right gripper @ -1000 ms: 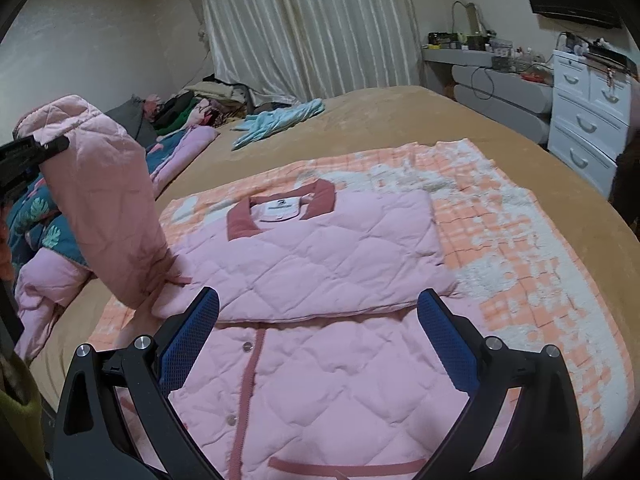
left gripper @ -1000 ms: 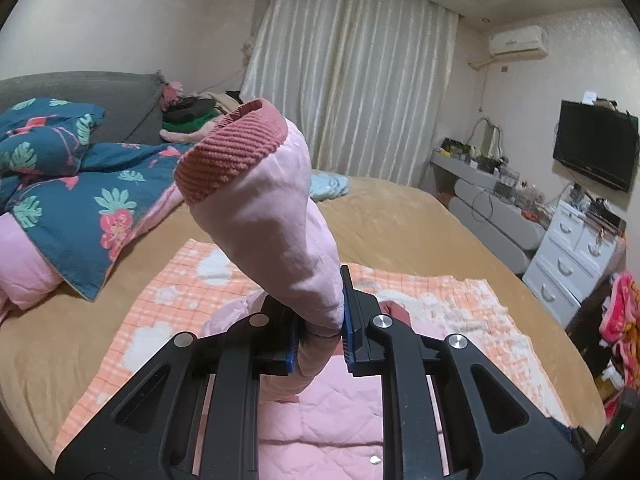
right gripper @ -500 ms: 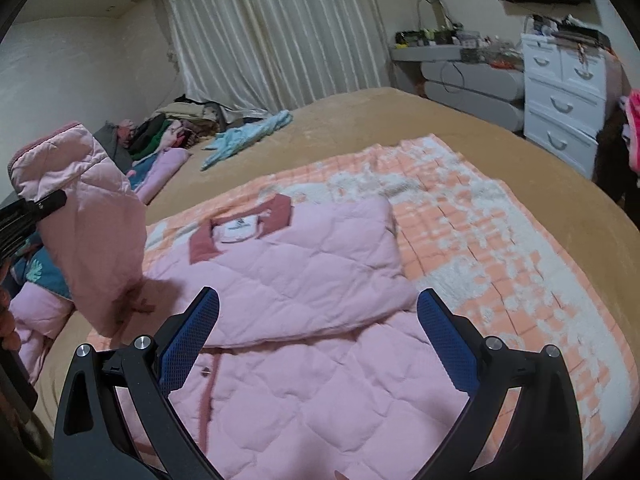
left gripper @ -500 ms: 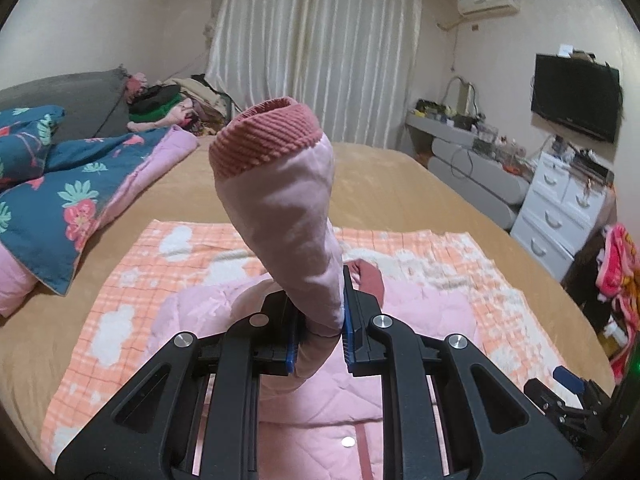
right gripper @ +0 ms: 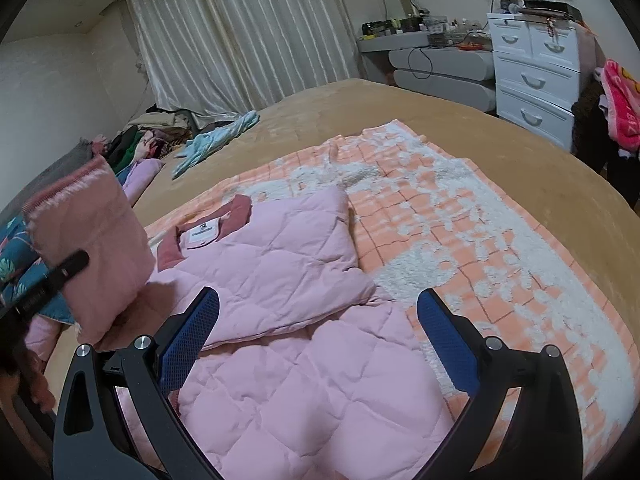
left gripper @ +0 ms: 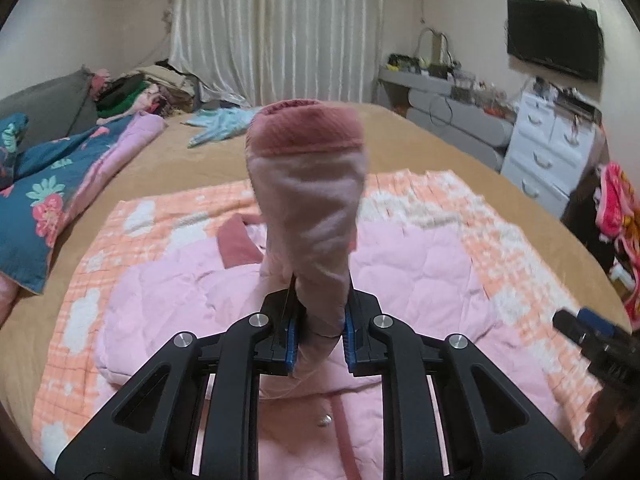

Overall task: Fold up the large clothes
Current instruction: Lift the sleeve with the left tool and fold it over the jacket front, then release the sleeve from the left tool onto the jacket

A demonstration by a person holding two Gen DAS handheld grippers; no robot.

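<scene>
A pink quilted jacket (right gripper: pixel 280 280) with a dark pink collar lies on an orange-and-white blanket (right gripper: pixel 460 220) on the bed. Its right side is folded over the body. My left gripper (left gripper: pixel 318 336) is shut on the jacket's left sleeve (left gripper: pixel 312 200) and holds it up, its dark pink cuff on top, over the jacket (left gripper: pixel 400 272). The lifted sleeve (right gripper: pixel 92 240) also shows at the left of the right wrist view. My right gripper (right gripper: pixel 318 340) is open and empty, hovering above the jacket's lower part.
The tan bed (right gripper: pixel 400 108) carries a floral duvet (left gripper: pixel 48 200) and a clothes pile (left gripper: pixel 132 92) at the left, and a light blue garment (right gripper: pixel 216 140) further back. White drawers (right gripper: pixel 532 68) and a grey shelf stand at the right. Curtains hang behind.
My left gripper has carried the raised sleeve to the right, from the bed's left edge to above the jacket's body. My right gripper stayed open and shifted slightly.
</scene>
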